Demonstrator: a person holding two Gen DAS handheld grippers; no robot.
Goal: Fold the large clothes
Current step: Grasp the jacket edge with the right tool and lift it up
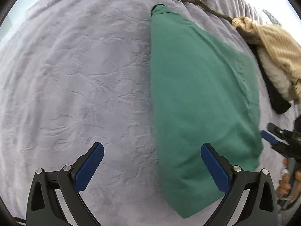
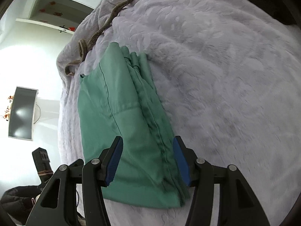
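Two blue-padded tongs fill the lower frames: left gripper [image 1: 152,166] spread wide and empty above one plush lavender blanket [image 1: 75,75], right gripper [image 2: 147,160] moderately open, straddling the one smooth green garment [image 2: 129,124], folded into a long strip at centre. One ribbed beige knit [image 1: 272,43] lies upper right.

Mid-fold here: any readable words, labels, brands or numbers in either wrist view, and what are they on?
None can be read.
Red marks on the wall: too blurred to read.
Green garment: no label or print shows.
Lavender blanket: embossed pattern only, no text.
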